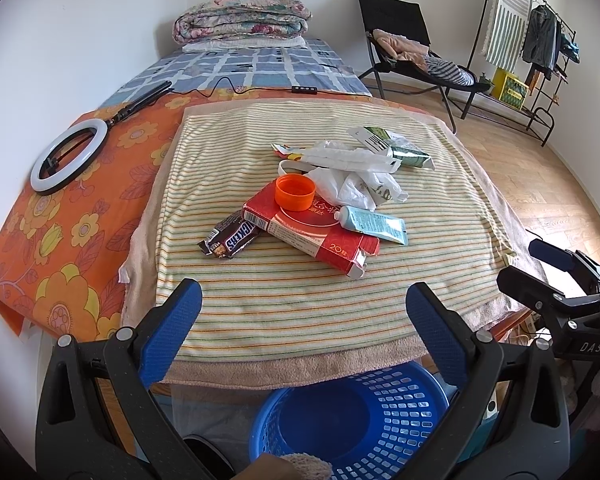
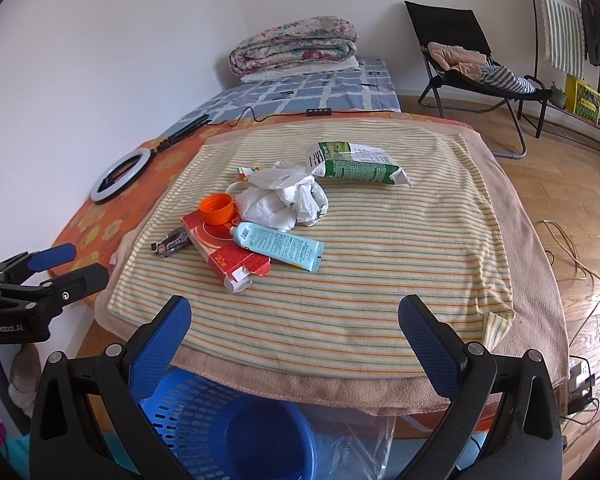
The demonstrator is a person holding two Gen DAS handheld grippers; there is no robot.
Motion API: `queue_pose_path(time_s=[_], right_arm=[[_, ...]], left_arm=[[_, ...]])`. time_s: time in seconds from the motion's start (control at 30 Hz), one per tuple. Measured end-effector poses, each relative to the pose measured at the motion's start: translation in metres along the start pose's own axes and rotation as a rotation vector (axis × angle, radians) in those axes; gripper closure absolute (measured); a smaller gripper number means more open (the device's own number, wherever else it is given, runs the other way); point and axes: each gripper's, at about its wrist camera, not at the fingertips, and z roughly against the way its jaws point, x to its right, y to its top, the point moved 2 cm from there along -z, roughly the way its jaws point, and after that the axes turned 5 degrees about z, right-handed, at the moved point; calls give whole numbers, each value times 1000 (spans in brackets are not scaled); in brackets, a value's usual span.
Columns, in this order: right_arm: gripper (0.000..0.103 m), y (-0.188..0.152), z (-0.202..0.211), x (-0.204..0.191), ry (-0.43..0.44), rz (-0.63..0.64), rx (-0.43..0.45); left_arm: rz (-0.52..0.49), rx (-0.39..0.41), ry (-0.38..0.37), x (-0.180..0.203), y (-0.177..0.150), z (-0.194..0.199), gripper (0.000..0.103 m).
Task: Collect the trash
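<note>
Both tongs, left (image 1: 303, 322) and right (image 2: 294, 334), spread wide and empty; trash heaped on striped towel (image 1: 260, 280), blue basket (image 1: 352, 420) below for dropping.

White walls and wood floor (image 2: 572, 184) surround a bed (image 1: 260, 68), black folding chair (image 1: 396, 36) and clothes rack (image 1: 540, 52).

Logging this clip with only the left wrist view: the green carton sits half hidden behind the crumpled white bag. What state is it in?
Observer: The squashed green drink carton lies on its side, just past the crumpled white plastic bag.
Operator: The right tongs show only side-on here. Open?
Observer: Yes, the right tongs are wide open and empty, over the near edge of the striped towel.
Operator: Anything beside the basket?
Observer: A clear plastic sheet lies on the floor, right of the blue plastic basket.
</note>
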Motion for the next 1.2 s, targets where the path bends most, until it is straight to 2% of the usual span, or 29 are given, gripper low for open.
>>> queue_pose_path(time_s=[0.3, 0.5, 0.73, 0.9, 1.03, 1.1, 1.2], right_arm=[[0, -2, -4, 1, 2, -8, -26], [0, -3, -11, 3, 12, -25, -69], [0, -3, -17, -5, 2, 15, -100], [0, -1, -19, -8, 19, 45, -89], [0, 6, -20, -11, 69, 100, -37], [0, 12, -23, -11, 106, 122, -30], [0, 20, -28, -10, 112, 146, -26]], left_arm=[[3, -12, 2, -3, -7, -7, 0], [16, -48, 23, -6, -6, -13, 0], [-23, -53, 42, -2, 0, -17, 0], [-47, -64, 34, -7, 9, -23, 0], [-47, -87, 32, -12, 11, -32, 0], [-42, -84, 19, -13, 14, -36, 0], [-50, -63, 20, -14, 20, -40, 0]])
